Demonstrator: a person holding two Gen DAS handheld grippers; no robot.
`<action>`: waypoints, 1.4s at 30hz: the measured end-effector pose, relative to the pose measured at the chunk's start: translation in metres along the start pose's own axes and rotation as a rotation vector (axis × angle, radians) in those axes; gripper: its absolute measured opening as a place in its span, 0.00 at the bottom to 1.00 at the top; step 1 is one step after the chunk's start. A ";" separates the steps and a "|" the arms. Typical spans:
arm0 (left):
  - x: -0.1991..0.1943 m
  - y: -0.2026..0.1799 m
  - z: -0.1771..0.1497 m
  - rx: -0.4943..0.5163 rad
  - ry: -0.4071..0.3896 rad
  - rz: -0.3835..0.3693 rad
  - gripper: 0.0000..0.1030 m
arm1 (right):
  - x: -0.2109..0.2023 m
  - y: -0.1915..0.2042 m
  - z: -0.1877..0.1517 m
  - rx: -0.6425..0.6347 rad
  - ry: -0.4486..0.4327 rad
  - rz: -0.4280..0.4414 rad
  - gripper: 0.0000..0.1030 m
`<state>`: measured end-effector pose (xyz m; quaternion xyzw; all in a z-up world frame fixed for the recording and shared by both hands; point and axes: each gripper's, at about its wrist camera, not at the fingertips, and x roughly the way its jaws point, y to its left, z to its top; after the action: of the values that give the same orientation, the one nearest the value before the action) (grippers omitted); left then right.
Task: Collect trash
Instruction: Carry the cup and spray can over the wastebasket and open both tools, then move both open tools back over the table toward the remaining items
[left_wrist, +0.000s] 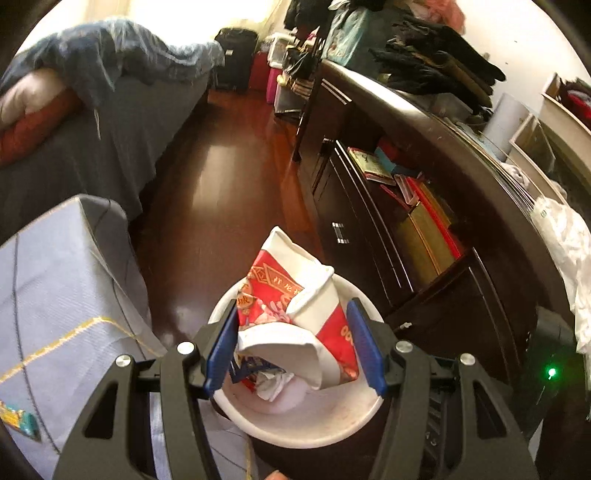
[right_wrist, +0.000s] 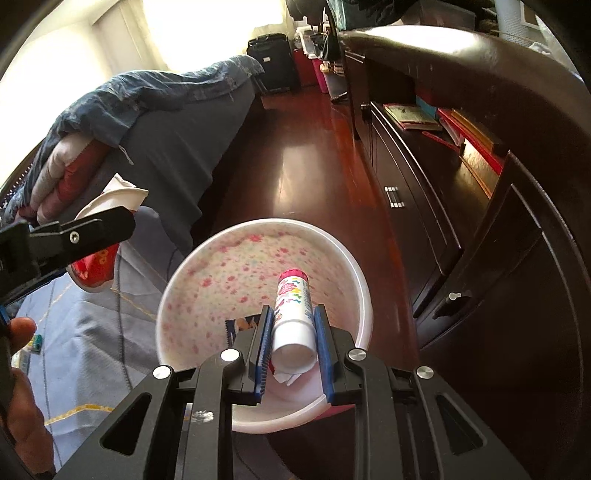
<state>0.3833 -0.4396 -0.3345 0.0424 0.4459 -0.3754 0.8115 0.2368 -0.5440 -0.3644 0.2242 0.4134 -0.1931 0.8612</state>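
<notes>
We worked over a blue-grey quilted cover (right_wrist: 92, 332) beside a red wooden floor (left_wrist: 221, 177). Our right gripper (right_wrist: 293, 341) was clamped on a small white tube (right_wrist: 293, 317) above the flower-speckled bin (right_wrist: 364, 291). Our left gripper (left_wrist: 293, 347) squeezed a crushed red-and-white paper cup (left_wrist: 295, 295) over that bin's rim. Beyond stood a dark cabinet (left_wrist: 406, 258). We judged a careless release could send either piece onto the floor.
</notes>
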 end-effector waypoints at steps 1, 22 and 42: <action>0.003 0.003 0.000 -0.010 0.006 -0.003 0.57 | 0.003 -0.001 0.000 -0.002 0.004 -0.003 0.22; 0.002 0.012 0.000 -0.063 0.011 -0.065 0.78 | -0.007 0.005 -0.003 0.001 -0.006 -0.016 0.34; -0.170 0.111 -0.047 -0.160 -0.180 0.332 0.88 | -0.093 0.135 -0.036 -0.296 -0.045 0.132 0.71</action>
<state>0.3681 -0.2440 -0.2637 0.0171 0.3867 -0.2020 0.8996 0.2299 -0.3996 -0.2792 0.1172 0.4023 -0.0781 0.9046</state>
